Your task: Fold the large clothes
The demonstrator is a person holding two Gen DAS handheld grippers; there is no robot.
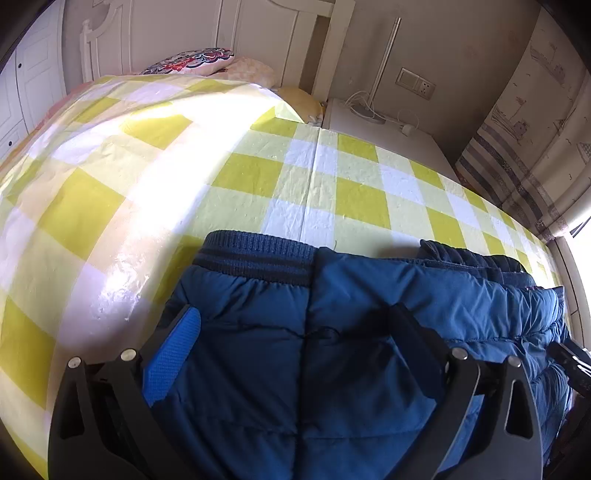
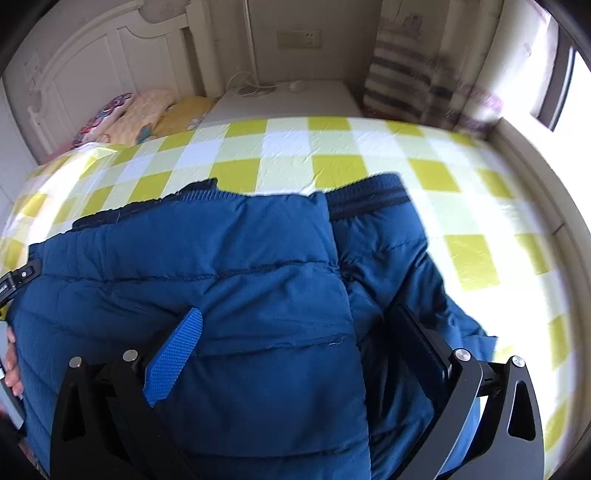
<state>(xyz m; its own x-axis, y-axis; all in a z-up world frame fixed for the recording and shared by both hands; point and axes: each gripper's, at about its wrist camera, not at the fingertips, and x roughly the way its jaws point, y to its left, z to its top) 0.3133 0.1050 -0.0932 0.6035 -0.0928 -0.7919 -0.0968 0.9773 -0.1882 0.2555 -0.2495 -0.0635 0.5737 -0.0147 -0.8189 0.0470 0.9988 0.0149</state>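
Lying across the near part of a bed covered with a yellow and white checked sheet, a blue padded jacket fills the lower half of both views, its dark ribbed hem turned toward the headboard. The left gripper hangs just above the quilted fabric with its jaws spread wide, one blue pad showing on its left finger, and nothing is caught between them. The right gripper is likewise parted over the jacket, its blue pad over a quilted panel that lies folded on top of the rest of the garment; whether the fingertips touch the cloth cannot be told. At the left edge of the right wrist view a hand shows beside the jacket's edge. Beyond the bed, pillows sit against the headboard, and a white bedside cabinet carries a lamp base and a coiled cable. No box, basket or other container shows in either view, and the jacket rests directly on the sheet.
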